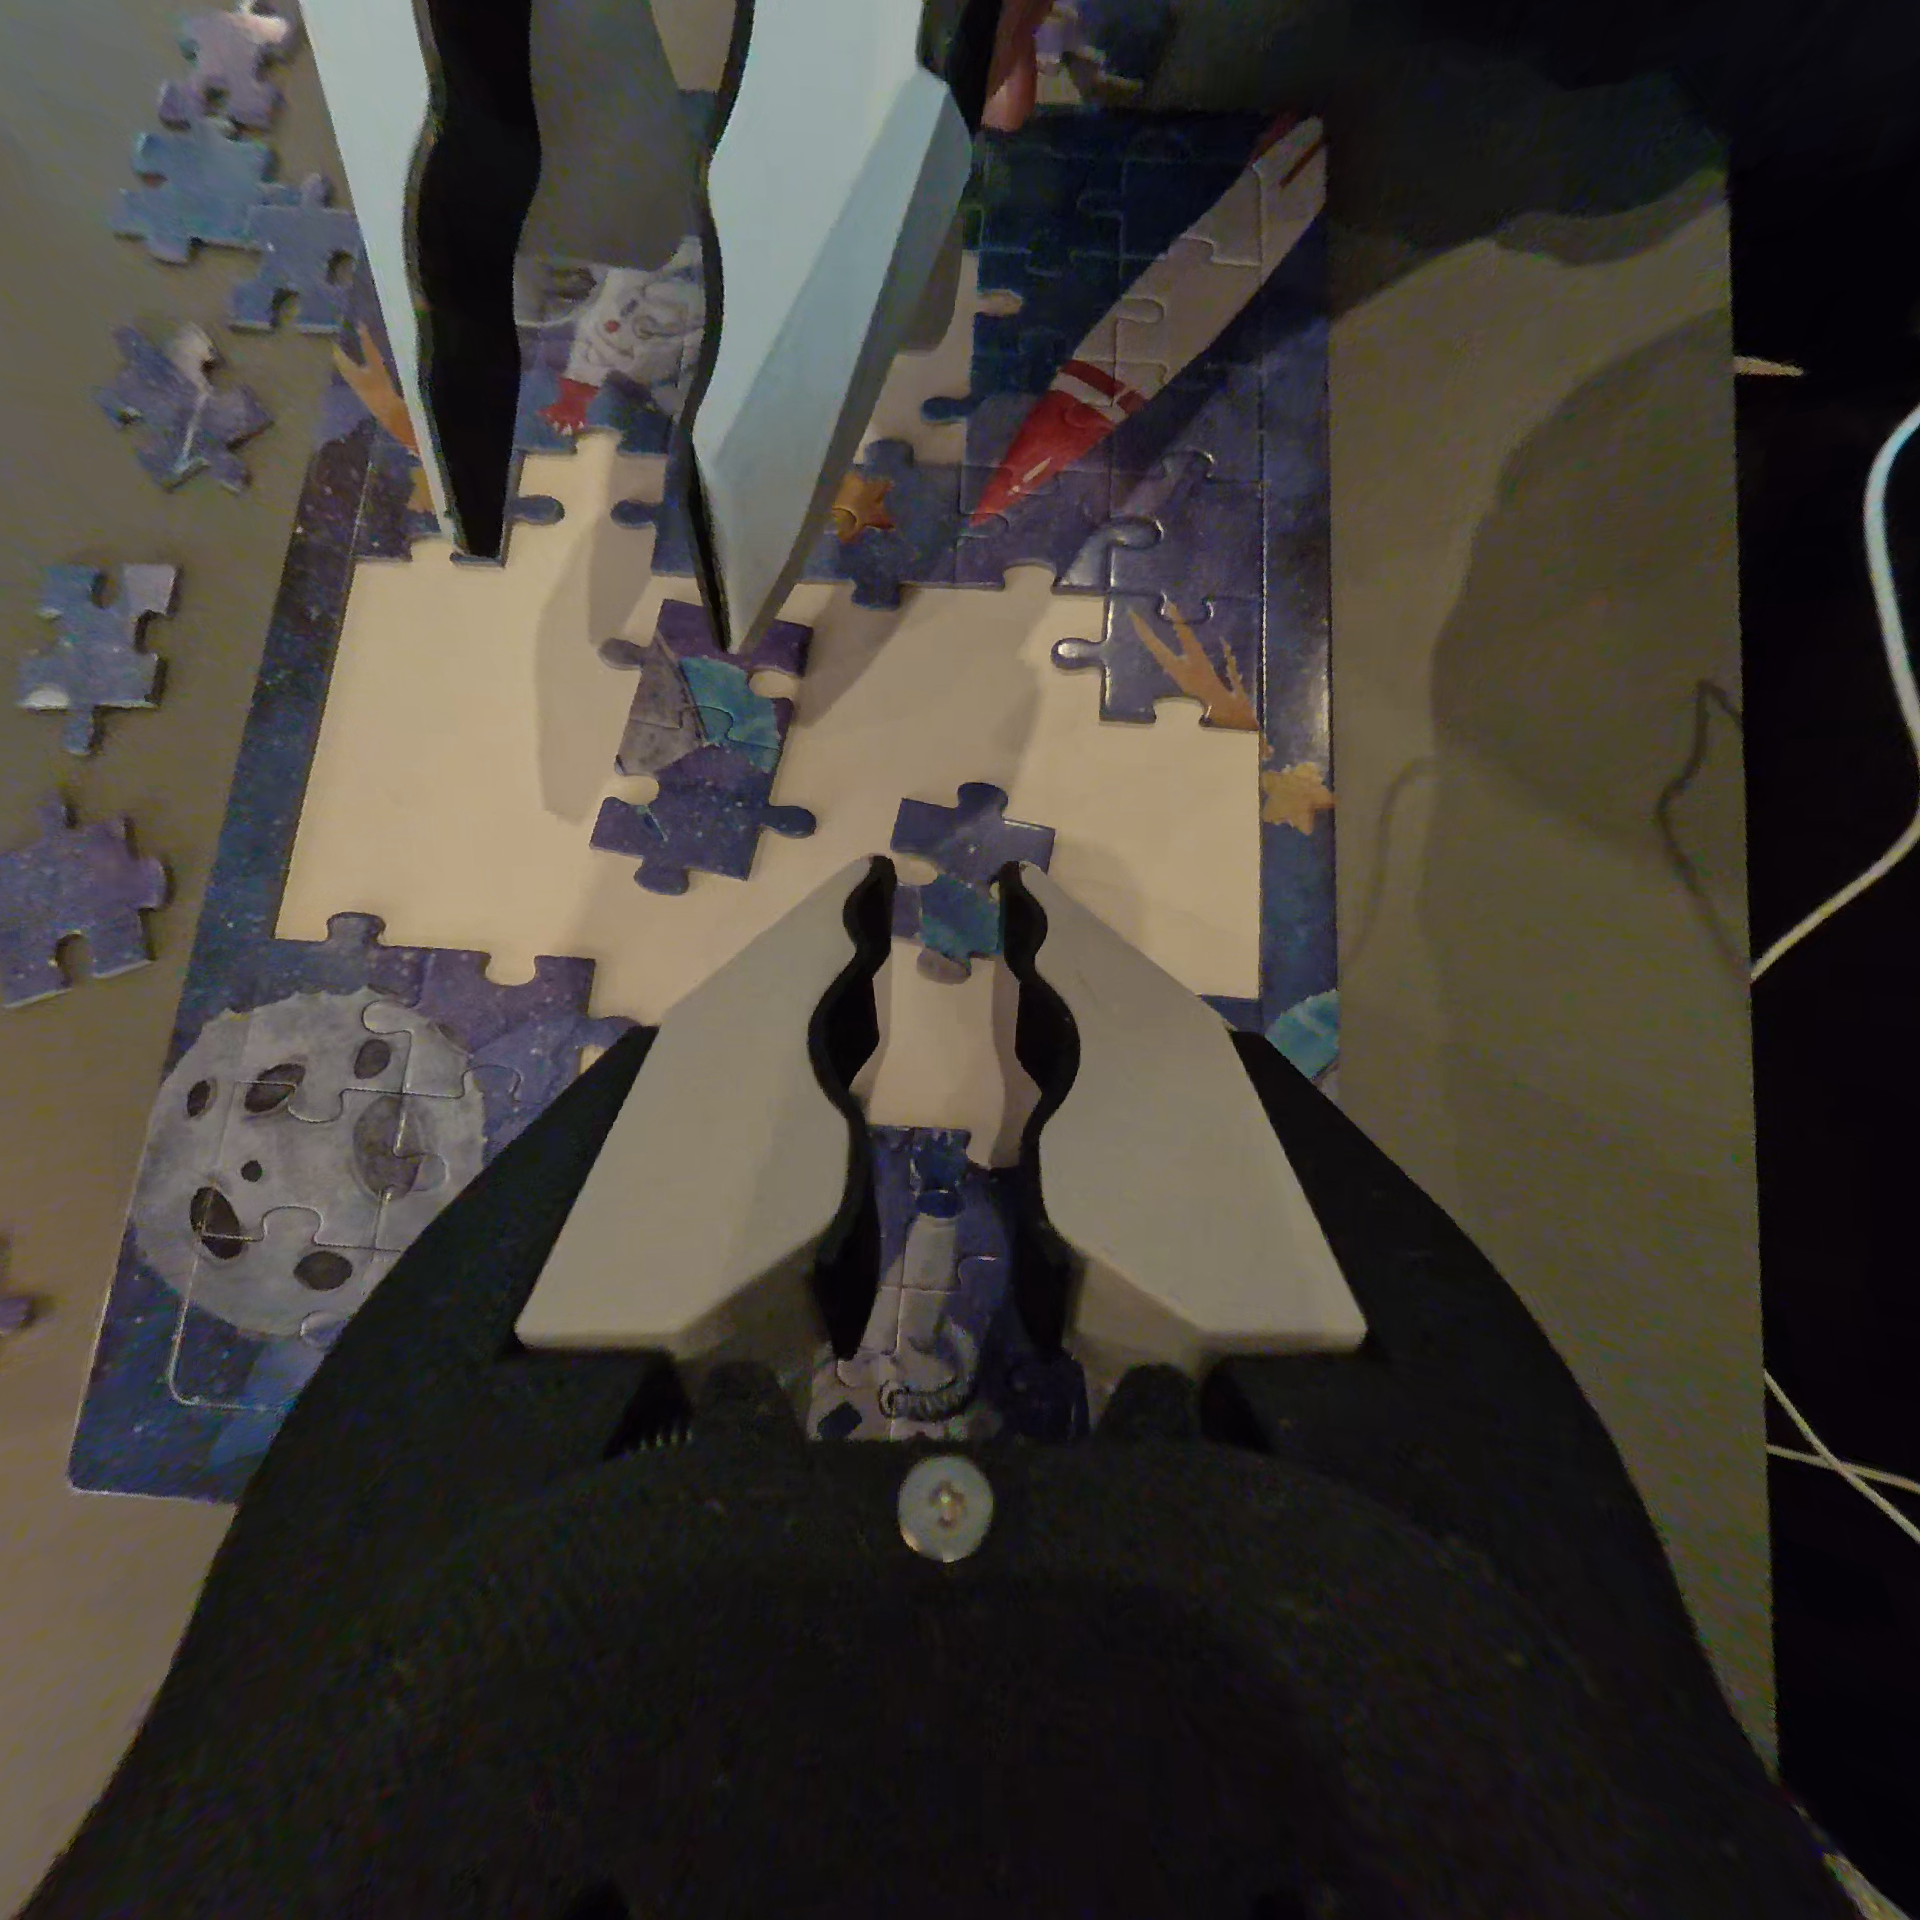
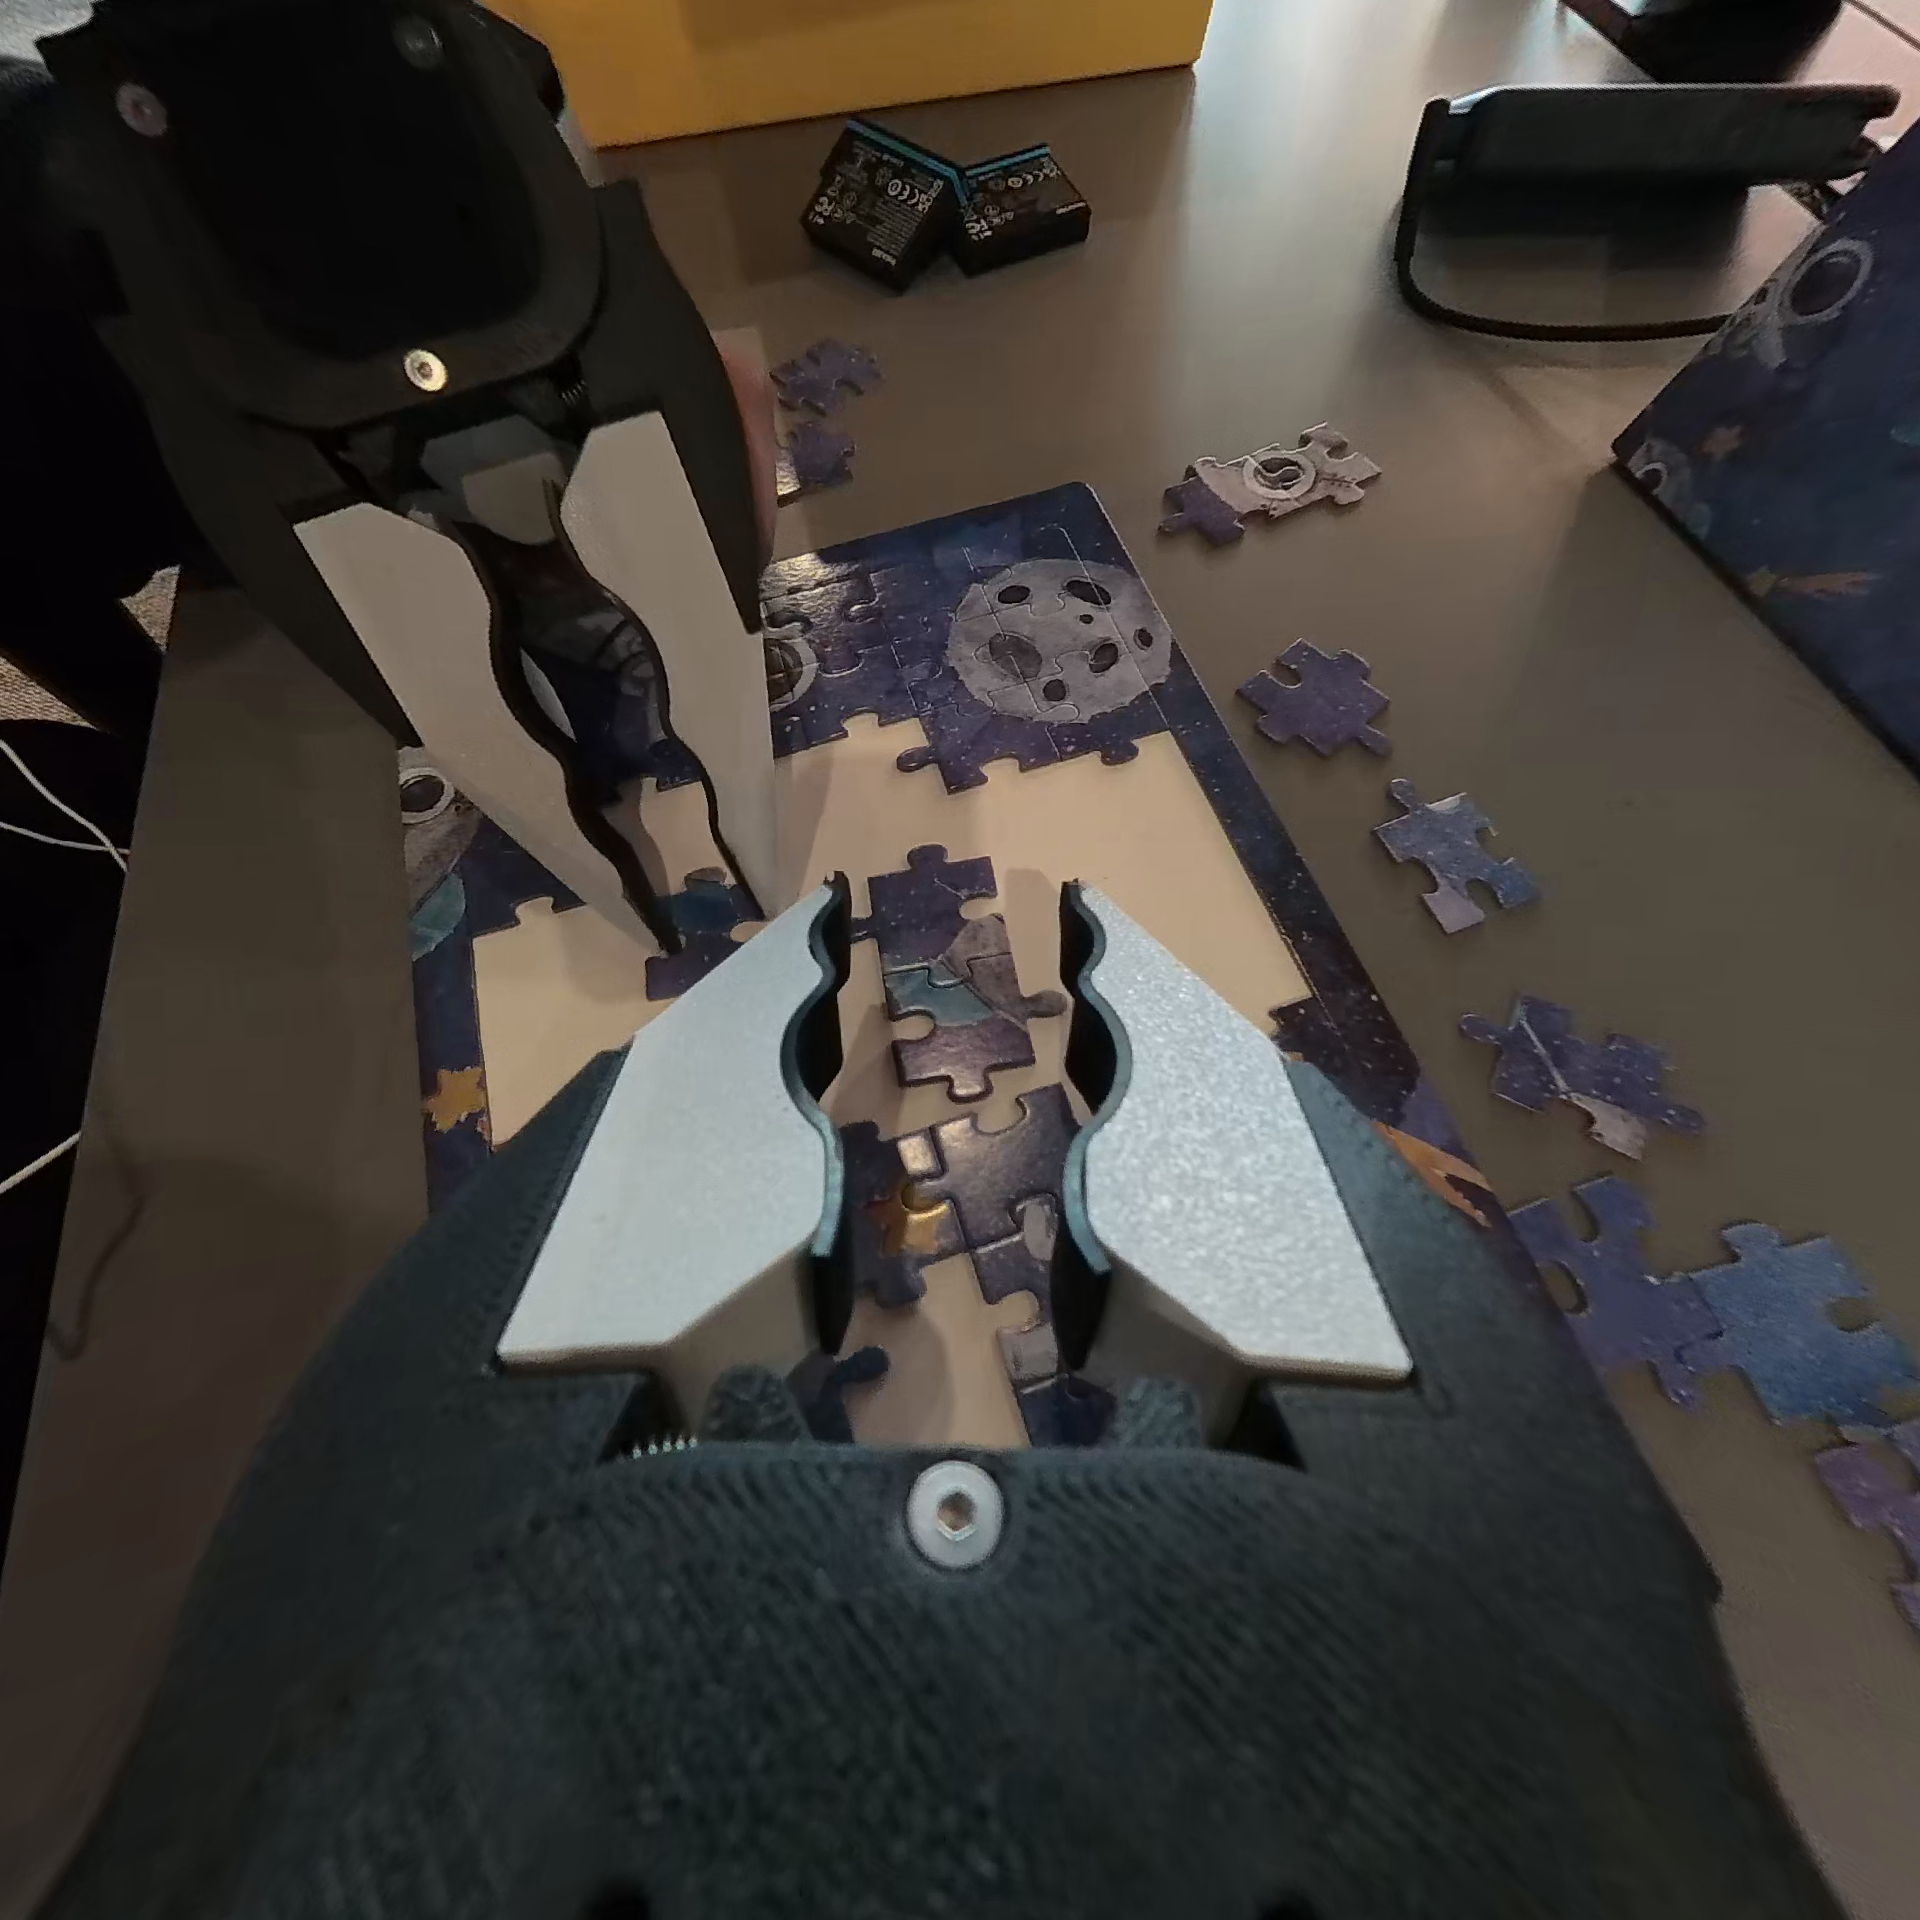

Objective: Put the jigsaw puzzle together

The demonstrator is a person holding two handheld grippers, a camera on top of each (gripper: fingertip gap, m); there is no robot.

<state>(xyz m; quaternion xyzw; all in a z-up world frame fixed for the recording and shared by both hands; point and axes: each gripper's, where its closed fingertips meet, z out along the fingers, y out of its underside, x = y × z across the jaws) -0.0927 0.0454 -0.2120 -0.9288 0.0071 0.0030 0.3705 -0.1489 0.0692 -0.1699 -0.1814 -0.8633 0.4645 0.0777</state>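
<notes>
The puzzle tray (image 1: pixel 468 727) has a blue frame and a cream base, partly filled: a moon section (image 1: pixel 312 1143) near me, a rocket section (image 1: pixel 1122 364) far right. My left gripper (image 1: pixel 948 868) points steeply down at the tray, its tips closed on the narrow end of a loose blue piece (image 1: pixel 971 831) lying flat. It also shows in the right wrist view (image 2: pixel 712 925). My right gripper (image 2: pixel 951 888) is open and empty, straddling a small cluster of joined pieces (image 2: pixel 956 997) in the tray's middle. In the left wrist view the right gripper (image 1: pixel 608 587) has one tip touching that cluster (image 1: pixel 707 748).
Several loose pieces (image 1: pixel 197 405) lie on the table beside the tray, also in the right wrist view (image 2: pixel 1455 852). The box lid (image 2: pixel 1818 468), two black batteries (image 2: pixel 935 197), a yellow box (image 2: pixel 883 52) and a black device (image 2: pixel 1642 135) sit farther off. White cables (image 1: pixel 1870 727) hang past the table edge. About 11 cm separates my right fingertips from the moon section (image 1: pixel 312 1143). My right wrist view (image 2: pixel 1063 642) looks at it from another angle.
</notes>
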